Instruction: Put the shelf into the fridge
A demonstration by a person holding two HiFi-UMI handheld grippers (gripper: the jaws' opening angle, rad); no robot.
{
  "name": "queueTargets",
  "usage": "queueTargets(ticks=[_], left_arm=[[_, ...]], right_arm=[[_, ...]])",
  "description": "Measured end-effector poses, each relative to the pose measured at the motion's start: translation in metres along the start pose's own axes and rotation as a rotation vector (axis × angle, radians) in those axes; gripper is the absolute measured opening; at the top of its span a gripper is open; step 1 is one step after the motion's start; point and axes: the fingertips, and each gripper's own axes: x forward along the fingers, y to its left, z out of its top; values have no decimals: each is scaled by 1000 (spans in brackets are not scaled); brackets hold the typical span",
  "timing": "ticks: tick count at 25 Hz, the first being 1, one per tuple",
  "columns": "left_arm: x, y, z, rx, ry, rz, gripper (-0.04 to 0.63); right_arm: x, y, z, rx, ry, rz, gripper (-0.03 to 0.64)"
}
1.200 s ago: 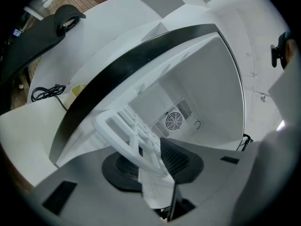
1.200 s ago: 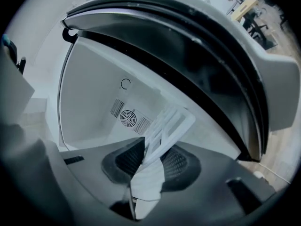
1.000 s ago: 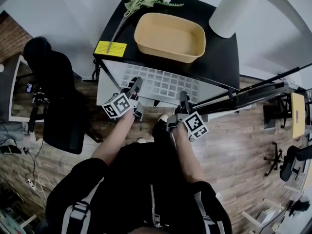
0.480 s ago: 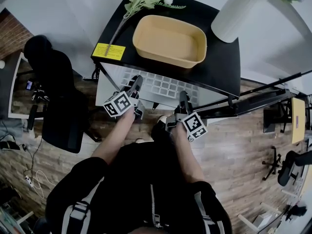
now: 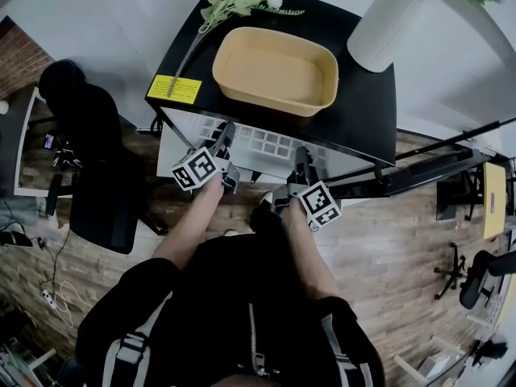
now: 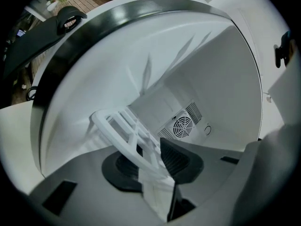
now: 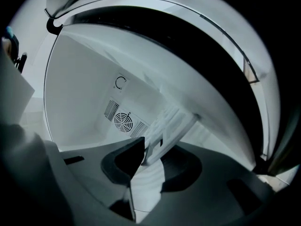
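The likeliest trouble is the shelf (image 5: 270, 142) going in crooked. It is carried by its near rim alone: the left gripper (image 6: 150, 163) and the right gripper (image 7: 149, 163) each have their fingers (image 6: 176, 158) closed on that white bar. The far end therefore hangs free ahead of the fingers and could dip, or one corner could lead and wedge against a side wall of the fridge (image 5: 367, 103). The bar looks thin and smooth, and I judge it could twist in either grip if the far end catches. The shelf's far part lies beyond the fingers inside the white cavity, and its near part is out in front, below the black top. Ahead of the fingers the way is open up to the back wall and its fan grille (image 6: 182, 125). Outward of each pair a side wall stands near. Above them the dark front edge of the top hangs close, leaving the grippers' bodies little height to spare.
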Motion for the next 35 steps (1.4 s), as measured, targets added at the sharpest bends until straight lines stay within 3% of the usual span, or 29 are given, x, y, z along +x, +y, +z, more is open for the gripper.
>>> queueTargets(ticks=[12,22,25,30,35], left_arm=[[2,-3,-1,-22,9,-6,124],[-36,-12,-13,53,65,-20,149],[-57,-15,-10,134,54,-13,144],[-85,-25,-3,365,73,-7,84],[-108,-39,-2,570,122,-34,49]], right_arm=[[1,0,2,-18,-6,-5,112],[-28,2,-11,-30,27,6,114],[-43,5,-21,-68,51,12,79],[-65,13,-33,-184,79,16,12],[-84,27,-41,-352,106,52,6]])
